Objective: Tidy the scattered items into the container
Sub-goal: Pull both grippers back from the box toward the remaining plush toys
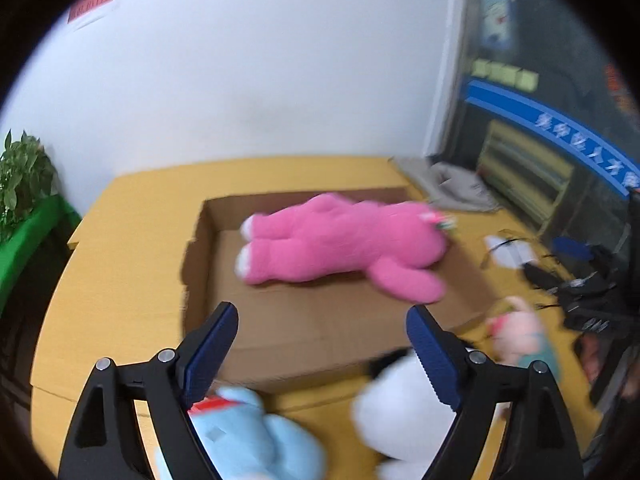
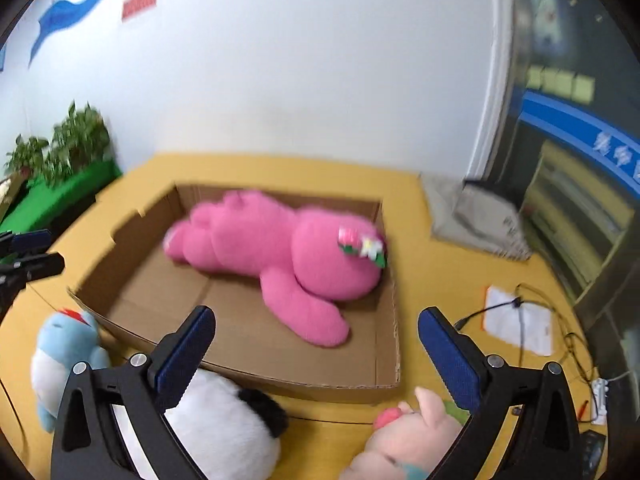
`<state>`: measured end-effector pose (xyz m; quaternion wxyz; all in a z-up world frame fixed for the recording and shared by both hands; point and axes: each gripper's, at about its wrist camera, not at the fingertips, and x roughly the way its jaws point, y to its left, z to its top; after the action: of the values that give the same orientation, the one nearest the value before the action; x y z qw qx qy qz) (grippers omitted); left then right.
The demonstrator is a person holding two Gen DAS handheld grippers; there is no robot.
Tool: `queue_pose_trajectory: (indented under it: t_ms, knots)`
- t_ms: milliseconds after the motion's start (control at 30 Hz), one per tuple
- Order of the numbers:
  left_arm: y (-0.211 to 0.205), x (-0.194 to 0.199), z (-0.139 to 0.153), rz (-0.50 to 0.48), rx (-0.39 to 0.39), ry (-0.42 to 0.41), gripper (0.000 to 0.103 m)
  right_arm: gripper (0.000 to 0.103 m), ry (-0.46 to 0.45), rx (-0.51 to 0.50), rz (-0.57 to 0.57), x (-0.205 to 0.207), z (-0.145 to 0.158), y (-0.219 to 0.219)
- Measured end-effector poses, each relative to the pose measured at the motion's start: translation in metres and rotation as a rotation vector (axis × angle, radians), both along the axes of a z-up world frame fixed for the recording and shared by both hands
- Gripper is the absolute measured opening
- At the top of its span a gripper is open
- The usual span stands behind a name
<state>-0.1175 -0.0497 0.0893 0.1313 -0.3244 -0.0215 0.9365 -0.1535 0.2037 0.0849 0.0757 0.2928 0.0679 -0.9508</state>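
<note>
A shallow cardboard box [image 1: 206,248] [image 2: 120,248] stands open on the yellow table [image 1: 120,240]. A big pink plush [image 1: 340,240] [image 2: 260,240] lies on its side inside the box. In front of the box lie a light blue plush [image 1: 240,440] [image 2: 64,344], a white plush with black ears [image 1: 400,408] [image 2: 212,420] and a pale pink pig plush [image 1: 516,336] [image 2: 404,440]. My left gripper [image 1: 322,320] hovers open over the box's near edge, nothing between its pads. My right gripper [image 2: 316,326] is open too, above the near wall, empty.
A grey bag [image 1: 456,188] [image 2: 472,216] lies at the table's far right. A sheet of paper with black cables [image 2: 516,320] lies right of the box. Potted plants on a green ledge [image 2: 72,148] stand at the left. A white wall is behind.
</note>
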Motion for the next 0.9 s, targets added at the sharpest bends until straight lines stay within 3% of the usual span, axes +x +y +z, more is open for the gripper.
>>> queue_pose_trajectory:
  t_ms: [100, 233, 433, 900]
  knots:
    - [0.021, 0.03, 0.009, -0.014, 0.019, 0.027, 0.086, 0.103, 0.035, -0.02, -0.006, 0.034, 0.003, -0.009]
    - [0.038, 0.064, 0.014, 0.025, -0.024, 0.084, 0.086, 0.103, 0.052, -0.025, -0.007, 0.075, -0.002, -0.017]
    - [0.048, 0.094, 0.006, 0.051, 0.034, 0.093, 0.086, 0.103, 0.078, -0.011, -0.007, 0.115, -0.007, -0.015]
    - [0.061, 0.115, -0.011, 0.027, 0.048, 0.063, 0.086, 0.103, 0.057, -0.019, -0.024, 0.142, -0.021, -0.001]
